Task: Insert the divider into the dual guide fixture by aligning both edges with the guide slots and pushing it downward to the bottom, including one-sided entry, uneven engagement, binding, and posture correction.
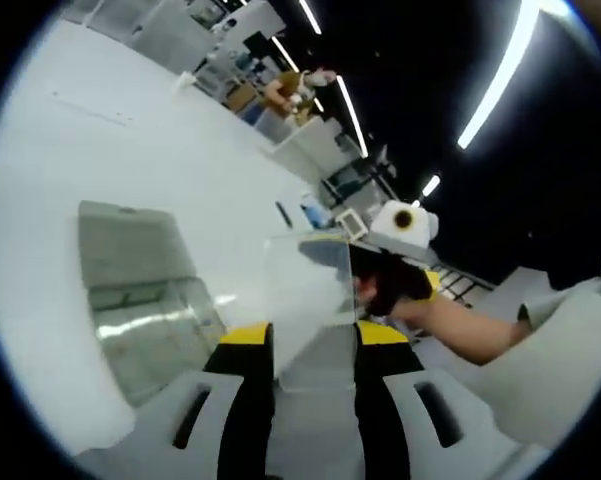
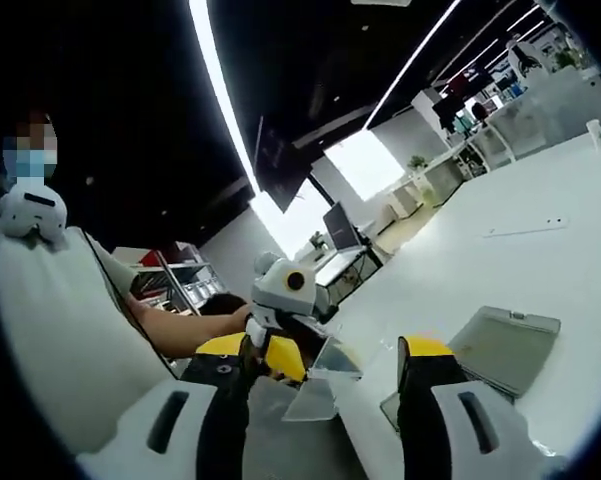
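In the left gripper view we see the left gripper [image 1: 315, 335] with its two jaws closed on the lower edge of the divider [image 1: 305, 290], a clear sheet held up above the white table [image 1: 130, 160]. The dual guide fixture [image 1: 140, 300], transparent, lies on the table to the left, apart from the divider. In the right gripper view the right gripper [image 2: 335, 365] has its jaws apart, gripping nothing, it seems; the divider [image 2: 320, 385] is between them, tilted
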